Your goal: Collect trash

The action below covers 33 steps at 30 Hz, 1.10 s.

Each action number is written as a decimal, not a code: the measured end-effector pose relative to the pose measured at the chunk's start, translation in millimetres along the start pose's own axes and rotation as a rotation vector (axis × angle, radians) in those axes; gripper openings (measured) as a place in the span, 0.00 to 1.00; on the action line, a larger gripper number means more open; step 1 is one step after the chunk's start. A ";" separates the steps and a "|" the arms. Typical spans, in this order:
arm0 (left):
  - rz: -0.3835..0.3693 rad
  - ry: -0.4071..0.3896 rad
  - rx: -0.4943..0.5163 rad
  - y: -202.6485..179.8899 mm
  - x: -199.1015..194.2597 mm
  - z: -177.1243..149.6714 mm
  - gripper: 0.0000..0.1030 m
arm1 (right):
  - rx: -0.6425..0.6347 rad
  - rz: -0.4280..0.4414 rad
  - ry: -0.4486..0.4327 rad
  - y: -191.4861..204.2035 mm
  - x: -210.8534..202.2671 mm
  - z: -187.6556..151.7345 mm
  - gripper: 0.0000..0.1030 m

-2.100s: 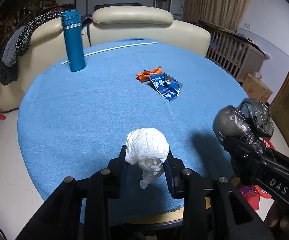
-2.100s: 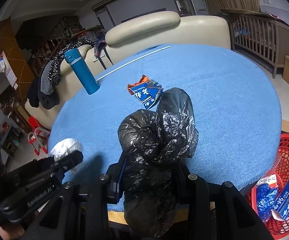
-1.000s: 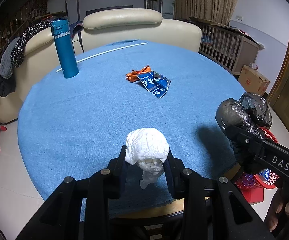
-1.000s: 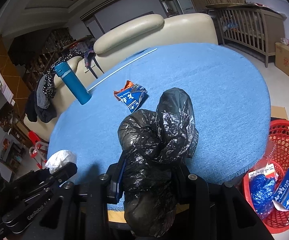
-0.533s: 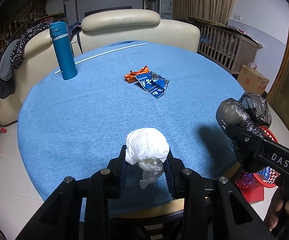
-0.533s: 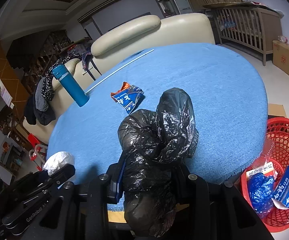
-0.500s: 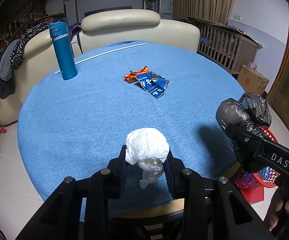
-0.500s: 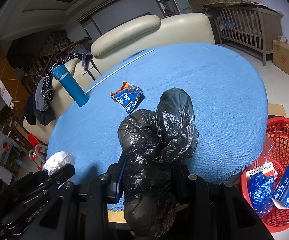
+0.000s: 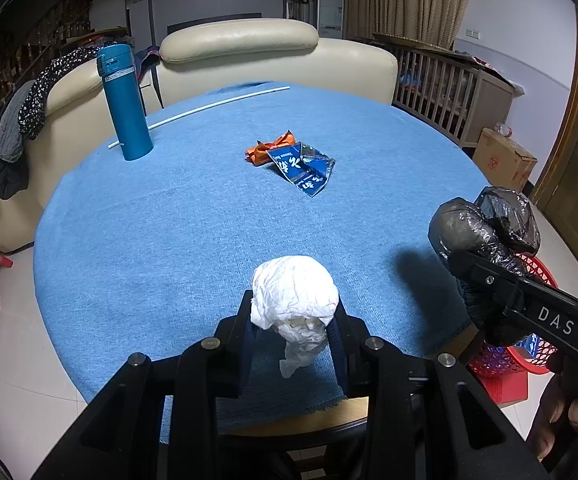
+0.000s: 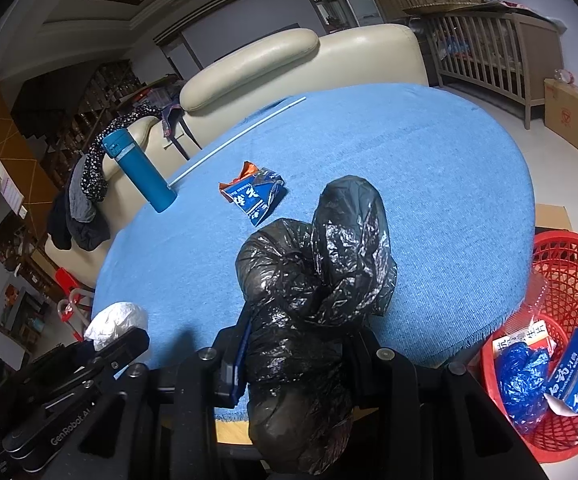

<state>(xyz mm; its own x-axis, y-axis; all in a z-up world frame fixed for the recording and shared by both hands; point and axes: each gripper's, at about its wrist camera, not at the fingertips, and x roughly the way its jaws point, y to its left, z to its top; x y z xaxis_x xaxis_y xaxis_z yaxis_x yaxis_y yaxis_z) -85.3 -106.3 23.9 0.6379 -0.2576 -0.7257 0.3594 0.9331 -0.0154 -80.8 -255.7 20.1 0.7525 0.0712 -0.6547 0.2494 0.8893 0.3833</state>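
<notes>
My left gripper [image 9: 294, 320] is shut on a crumpled white paper ball [image 9: 295, 294], held just above the near edge of the round blue table [image 9: 169, 220]. My right gripper [image 10: 301, 344] is shut on a bunched black plastic bag [image 10: 321, 264] over the table's near right edge; the bag [image 9: 485, 228] also shows at the right of the left wrist view. A blue wrapper [image 9: 303, 166] and an orange wrapper [image 9: 269, 148] lie together mid-table. A red basket [image 10: 561, 344] on the floor at the right holds several wrappers.
A tall teal flask [image 9: 125, 104] stands at the table's far left, with a thin white rod [image 9: 201, 110] lying behind it. A cream sofa [image 9: 249, 56] with clothes draped on it curves behind the table. A cardboard box [image 9: 503, 160] and a wooden crib [image 9: 449, 92] stand at the right.
Over the two seconds both cameras drew back a little from the table, so the flask and wrappers look smaller. In the last half second nothing moved; both grips are unchanged.
</notes>
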 end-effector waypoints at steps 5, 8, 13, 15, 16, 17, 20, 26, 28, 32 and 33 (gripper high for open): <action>-0.001 -0.002 0.004 -0.3 0.9 -0.4 0.34 | 0.005 -0.002 0.000 -1.1 0.7 0.5 0.39; -0.001 -0.002 0.003 -0.4 1.0 -0.6 0.34 | 0.006 -0.002 -0.001 -0.9 1.1 0.5 0.39; -0.002 -0.001 0.003 -0.3 1.1 -0.3 0.34 | 0.006 -0.002 0.000 -1.1 1.1 0.5 0.39; -0.002 -0.001 0.003 -0.5 1.3 -0.5 0.34 | 0.006 -0.002 0.000 -1.1 1.1 0.4 0.39; -0.001 -0.001 0.003 -0.4 1.1 -0.4 0.34 | 0.006 -0.002 0.000 -1.1 1.2 0.4 0.39; -0.001 -0.001 0.003 -0.5 1.1 -0.4 0.34 | 0.006 -0.002 0.000 -1.1 1.4 0.3 0.39; -0.001 -0.001 0.003 -0.6 1.3 -0.7 0.34 | 0.007 -0.001 0.001 -1.2 1.4 0.4 0.39; -0.001 -0.001 0.004 -0.7 1.4 -0.5 0.34 | 0.009 -0.001 0.000 -1.3 1.5 0.1 0.39; 0.000 -0.002 0.004 -0.6 1.2 -0.3 0.34 | 0.012 -0.002 -0.002 -1.3 1.6 -0.3 0.39; 0.000 -0.002 0.006 -0.8 1.5 -0.5 0.34 | 0.017 -0.003 -0.001 -1.7 1.8 -1.0 0.39; -0.001 -0.001 0.008 -0.9 1.6 -0.4 0.34 | 0.017 -0.003 0.000 -1.6 1.9 -1.3 0.39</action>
<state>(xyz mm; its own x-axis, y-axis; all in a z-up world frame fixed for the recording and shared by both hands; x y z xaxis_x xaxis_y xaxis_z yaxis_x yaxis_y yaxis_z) -84.9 -107.4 22.5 0.6383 -0.2588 -0.7250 0.3651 0.9309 -0.0109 -80.6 -256.4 17.4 0.7521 0.0686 -0.6555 0.2616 0.8818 0.3925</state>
